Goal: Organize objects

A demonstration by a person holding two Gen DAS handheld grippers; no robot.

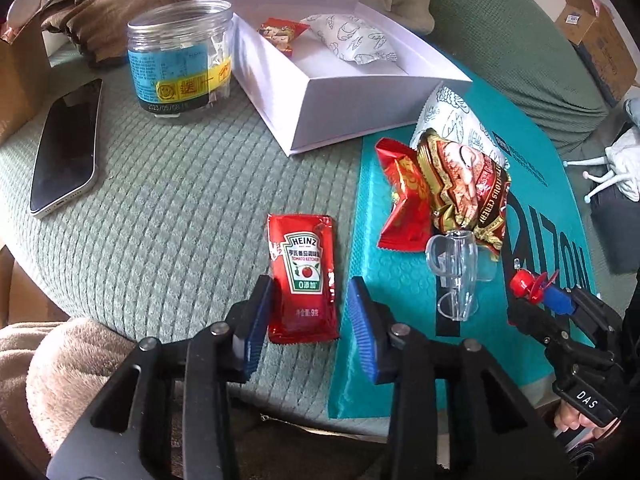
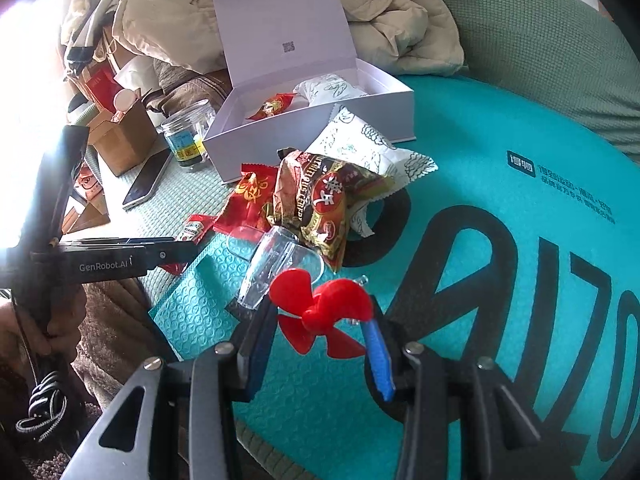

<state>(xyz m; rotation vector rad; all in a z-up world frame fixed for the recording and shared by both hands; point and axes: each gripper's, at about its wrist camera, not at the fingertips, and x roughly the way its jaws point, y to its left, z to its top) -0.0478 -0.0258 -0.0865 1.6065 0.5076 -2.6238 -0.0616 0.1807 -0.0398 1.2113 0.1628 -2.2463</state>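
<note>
**Status: L gripper over ketchup sachet, R gripper holding red fan**

1. L gripper [image 1: 308,312]: jaws apart. The ketchup sachet [image 1: 302,278] lies flat on the green quilted cover [image 1: 160,208] w/ its lower half between the blue pads. Left pad sits at the sachet's edge; contact cannot be told. Right pad stands clear of it.

2. R gripper [image 2: 320,344]: jaws clamped on the red fan [image 2: 320,314], a small propeller part w/ blades spread in front of the pads. It hangs over the teal mailer [image 2: 500,152].

3. Loose items on the mailer's near-left part: clear plastic cup [image 1: 456,276] on its side, red candy wrapper [image 1: 404,196], brown-gold snack pack [image 1: 464,184], white printed packet [image 1: 448,116] partly under the pack.

4. White box [image 1: 348,104]: lid up, sits partly on cover, partly on mailer. Inside: one red candy [image 1: 282,34] and one white printed packet.

5. Left of box: clear jar [image 1: 180,56], upright. Phone [image 1: 66,148] lies flat nearby, screen up.
</note>
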